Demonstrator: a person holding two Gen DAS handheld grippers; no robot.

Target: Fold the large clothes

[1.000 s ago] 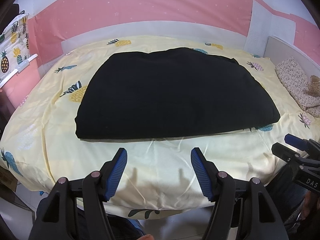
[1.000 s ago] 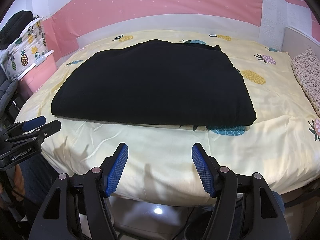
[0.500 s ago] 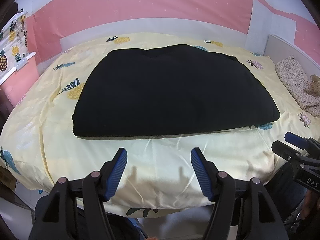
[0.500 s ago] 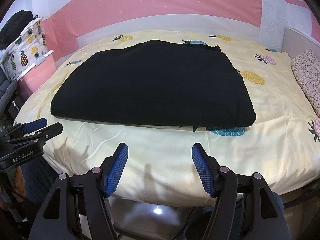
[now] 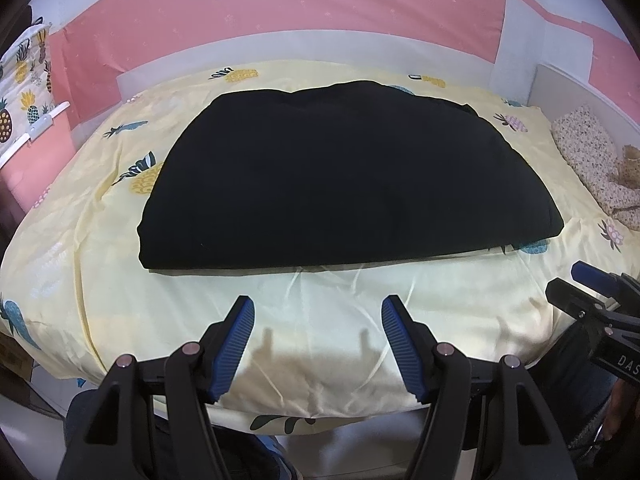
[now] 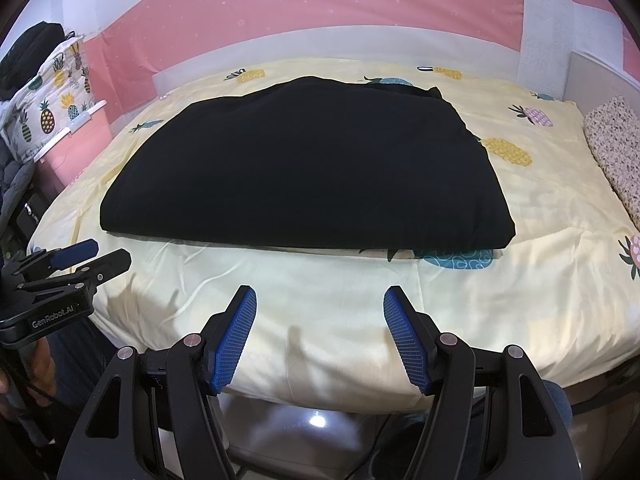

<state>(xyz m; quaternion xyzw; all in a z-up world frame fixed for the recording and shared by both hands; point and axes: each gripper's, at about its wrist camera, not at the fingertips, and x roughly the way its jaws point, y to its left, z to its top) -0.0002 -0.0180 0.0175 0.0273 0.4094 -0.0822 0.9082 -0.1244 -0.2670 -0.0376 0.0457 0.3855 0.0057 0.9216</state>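
A large black garment (image 5: 344, 184) lies folded flat in the middle of the bed; it also shows in the right wrist view (image 6: 304, 172). My left gripper (image 5: 318, 312) is open and empty, held above the bed's near edge, short of the garment's front hem. My right gripper (image 6: 320, 304) is open and empty, also over the near edge of the bed. Each gripper shows at the side of the other's view: the right one (image 5: 588, 292) and the left one (image 6: 84, 260).
The bed has a yellow pineapple-print sheet (image 5: 100, 280). A speckled pillow (image 5: 592, 164) lies at the right edge. A pink wall (image 6: 320, 4) stands behind, and a pineapple-print bag (image 6: 44, 100) hangs at the left.
The left gripper has drifted slightly, so the garment sits a little lower and leftward in its view. The right gripper has barely moved. Both stay open.
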